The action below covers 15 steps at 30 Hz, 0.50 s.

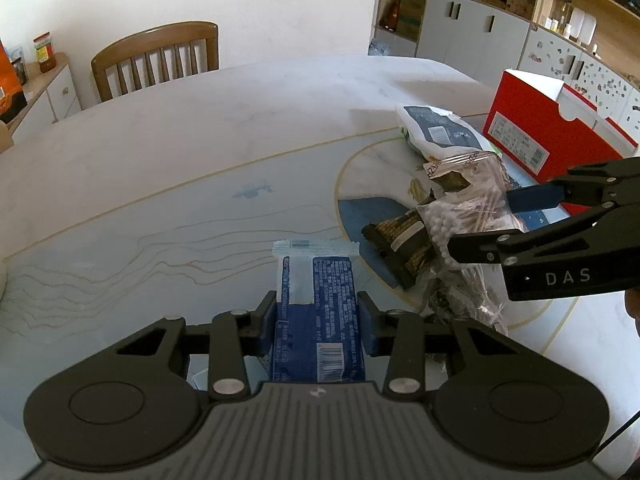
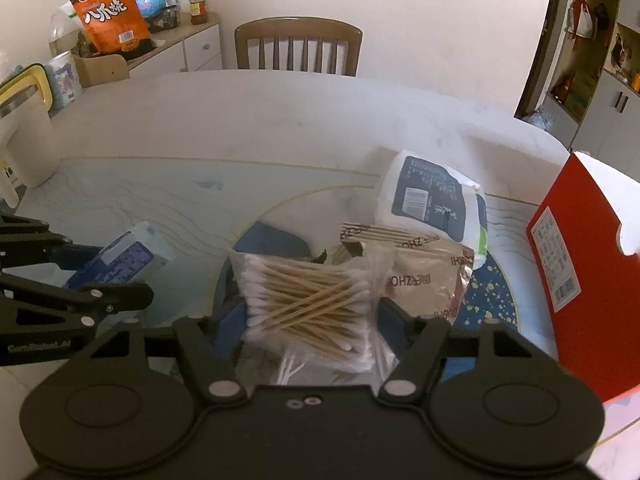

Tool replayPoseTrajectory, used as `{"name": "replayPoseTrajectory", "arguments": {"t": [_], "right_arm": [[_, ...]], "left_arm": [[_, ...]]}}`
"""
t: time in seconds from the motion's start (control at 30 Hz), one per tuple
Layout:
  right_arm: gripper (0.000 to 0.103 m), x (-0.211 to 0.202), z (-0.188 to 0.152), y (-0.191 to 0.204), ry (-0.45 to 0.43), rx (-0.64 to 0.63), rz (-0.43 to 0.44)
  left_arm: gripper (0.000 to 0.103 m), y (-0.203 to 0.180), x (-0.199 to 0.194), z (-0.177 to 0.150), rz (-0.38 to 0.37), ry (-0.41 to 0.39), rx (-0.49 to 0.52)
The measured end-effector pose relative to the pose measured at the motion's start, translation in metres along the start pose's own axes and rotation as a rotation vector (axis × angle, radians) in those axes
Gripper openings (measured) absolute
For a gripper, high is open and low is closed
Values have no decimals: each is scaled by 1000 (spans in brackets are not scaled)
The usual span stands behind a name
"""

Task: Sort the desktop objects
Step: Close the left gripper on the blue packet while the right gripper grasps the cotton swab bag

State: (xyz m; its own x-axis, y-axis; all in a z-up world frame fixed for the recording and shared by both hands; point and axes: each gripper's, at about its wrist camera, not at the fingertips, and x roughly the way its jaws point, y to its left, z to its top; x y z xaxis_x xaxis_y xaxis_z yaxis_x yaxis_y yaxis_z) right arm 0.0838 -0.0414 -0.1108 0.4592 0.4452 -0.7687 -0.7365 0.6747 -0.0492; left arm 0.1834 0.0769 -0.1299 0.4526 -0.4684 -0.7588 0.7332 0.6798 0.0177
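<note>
Materials and surface finish

Table [image 1: 200,140]: smooth, pale marble-look top with a faint sheen. Blue packet [image 1: 316,300]: glossy printed plastic film. Cotton swab bag [image 2: 312,300]: clear, crinkled plastic; wooden sticks, white cotton tips. Red box [image 2: 580,280]: matt cardboard. Chair [image 2: 298,44]: varnished wood.

A blue packet [image 1: 316,320] is clamped between the left gripper [image 1: 318,322] fingers [image 1: 266,312] on the desk [image 1: 160,184]; a cotton-swab bag [image 1: 464,220] is straddled by the right gripper [image 1: 492,220].
</note>
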Motion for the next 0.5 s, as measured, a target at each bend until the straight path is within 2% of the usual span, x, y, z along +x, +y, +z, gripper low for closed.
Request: {"name": "replayPoseTrajectory", "arguments": {"t": [0.5], "right_arm": [[69,-21,5,-6,-19,10,7]], "left_arm": [[37,-6,-13,3,-18,-20,2]]}}
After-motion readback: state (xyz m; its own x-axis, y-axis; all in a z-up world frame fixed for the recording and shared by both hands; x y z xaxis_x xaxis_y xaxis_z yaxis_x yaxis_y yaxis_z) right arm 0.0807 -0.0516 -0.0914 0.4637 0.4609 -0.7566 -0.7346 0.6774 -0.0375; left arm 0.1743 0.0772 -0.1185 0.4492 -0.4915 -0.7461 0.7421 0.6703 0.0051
